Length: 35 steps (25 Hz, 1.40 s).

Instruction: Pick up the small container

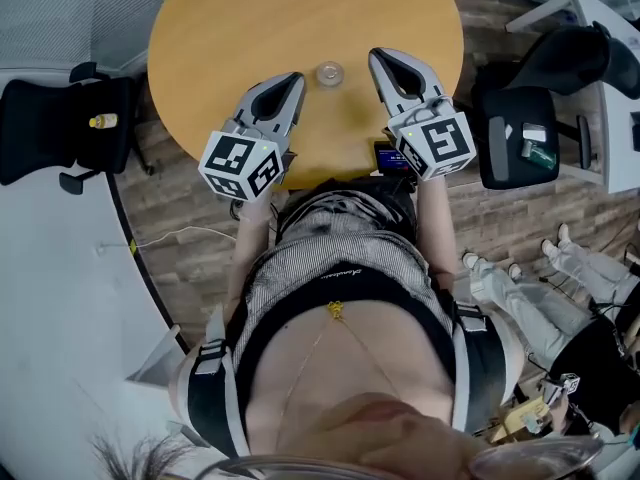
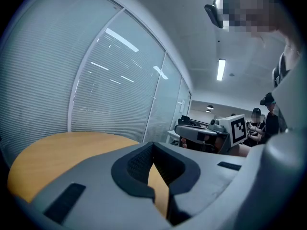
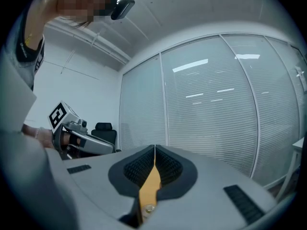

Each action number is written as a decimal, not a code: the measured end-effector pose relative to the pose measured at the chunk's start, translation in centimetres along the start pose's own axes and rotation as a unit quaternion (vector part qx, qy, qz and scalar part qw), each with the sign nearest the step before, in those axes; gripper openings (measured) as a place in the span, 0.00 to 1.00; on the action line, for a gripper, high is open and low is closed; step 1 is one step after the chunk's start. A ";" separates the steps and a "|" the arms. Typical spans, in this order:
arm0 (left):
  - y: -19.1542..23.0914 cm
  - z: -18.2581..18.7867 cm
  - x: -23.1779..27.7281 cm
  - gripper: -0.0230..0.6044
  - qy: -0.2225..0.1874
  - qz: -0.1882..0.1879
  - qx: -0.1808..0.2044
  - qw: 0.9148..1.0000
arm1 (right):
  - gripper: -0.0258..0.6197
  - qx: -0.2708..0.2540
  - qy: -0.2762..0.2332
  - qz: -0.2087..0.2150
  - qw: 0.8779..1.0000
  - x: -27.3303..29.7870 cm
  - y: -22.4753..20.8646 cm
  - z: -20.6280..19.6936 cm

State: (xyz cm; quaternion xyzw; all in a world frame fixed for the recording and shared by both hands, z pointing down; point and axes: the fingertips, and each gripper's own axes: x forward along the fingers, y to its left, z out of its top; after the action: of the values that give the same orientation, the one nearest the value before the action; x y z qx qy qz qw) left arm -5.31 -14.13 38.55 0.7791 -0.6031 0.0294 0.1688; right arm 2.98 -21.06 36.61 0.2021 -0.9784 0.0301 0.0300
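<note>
Head view, small container point(image 1: 329, 73) on table point(image 1: 240, 28) between left gripper point(image 1: 296, 80) and right gripper point(image 1: 377, 58), both jaws closed, empty

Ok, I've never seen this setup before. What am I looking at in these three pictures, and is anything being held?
There is no robot arm here: a person carries a hand-held gripper in each hand. The head view looks down from a camera on the person's head. It shows the left hand-held gripper and the right hand-held gripper over a round wooden table. The other two pictures come from a camera riding on each gripper, looking along its own jaws. On the table, between the two gripper tips, stands the small container, clear and touched by neither. Both pairs of jaws are closed with nothing between them, so nothing is held yet. Beside the table stand black office chairs.
</note>
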 end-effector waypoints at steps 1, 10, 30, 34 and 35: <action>-0.2 -0.2 0.0 0.07 0.001 0.001 -0.001 1.000 | 0.08 0.000 0.001 0.002 1.000 -0.1 0.0 -0.1; -0.5 -0.1 0.0 0.07 -0.003 0.013 0.001 1.000 | 0.08 -0.019 -0.005 0.016 1.000 -0.1 0.3 0.4; -0.5 -0.6 0.3 0.07 0.014 -0.021 0.005 1.000 | 0.08 -0.018 0.003 0.046 0.999 2.1 4.2 -0.3; -0.1 -0.7 0.3 0.07 0.017 -0.024 0.005 1.000 | 0.08 -0.017 0.009 0.051 0.999 2.8 4.6 -1.0; 0.0 -0.8 0.3 0.07 0.018 -0.025 0.004 1.000 | 0.08 -0.016 0.011 0.053 0.998 2.9 4.8 -1.2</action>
State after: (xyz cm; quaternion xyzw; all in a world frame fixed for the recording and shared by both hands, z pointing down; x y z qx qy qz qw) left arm -5.15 -14.21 39.35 0.7938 -0.5803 0.0418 0.1769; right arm -1.49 -17.74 37.78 0.1492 -0.9877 0.0182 0.0420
